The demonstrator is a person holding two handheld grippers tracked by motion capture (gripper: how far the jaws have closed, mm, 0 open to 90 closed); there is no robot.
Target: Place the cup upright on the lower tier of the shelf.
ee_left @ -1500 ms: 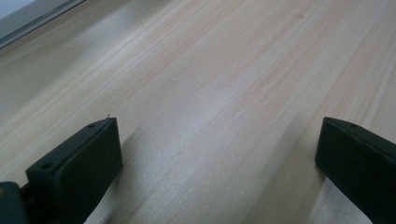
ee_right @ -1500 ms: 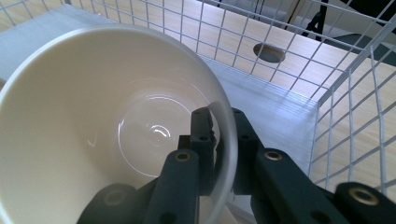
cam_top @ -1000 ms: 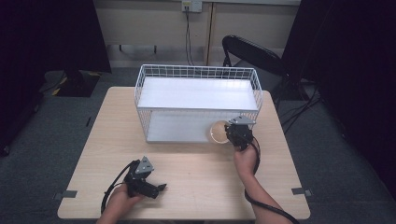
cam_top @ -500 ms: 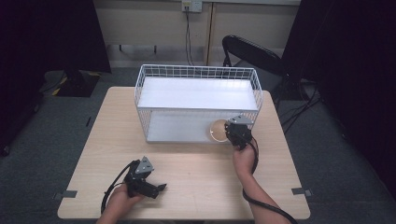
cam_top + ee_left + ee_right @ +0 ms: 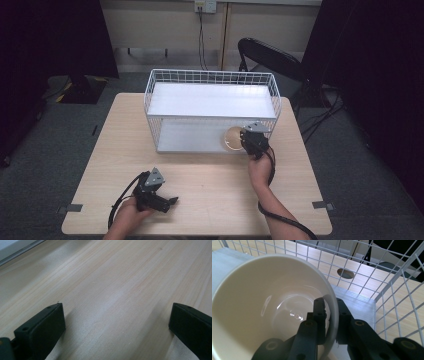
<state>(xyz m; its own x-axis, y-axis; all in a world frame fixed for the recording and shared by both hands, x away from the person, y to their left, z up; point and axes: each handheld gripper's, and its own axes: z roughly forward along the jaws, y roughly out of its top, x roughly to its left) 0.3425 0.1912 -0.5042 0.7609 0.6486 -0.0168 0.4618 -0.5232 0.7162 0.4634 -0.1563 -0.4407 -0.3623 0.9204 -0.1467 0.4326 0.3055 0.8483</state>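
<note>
Right gripper (image 5: 329,315) jaws clamp cream cup (image 5: 262,310) rim inside wire basket (image 5: 210,80), near its front right corner. Left gripper (image 5: 116,322) jaws spread wide over bare surface (image 5: 112,277). No readable writing.

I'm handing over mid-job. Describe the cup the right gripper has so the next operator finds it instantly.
Start at the white wire basket at the far side of the wooden table. At its near right corner, the right gripper pinches the rim of a cream cup, one jaw inside and one outside. It is round, glossy and empty.
</note>
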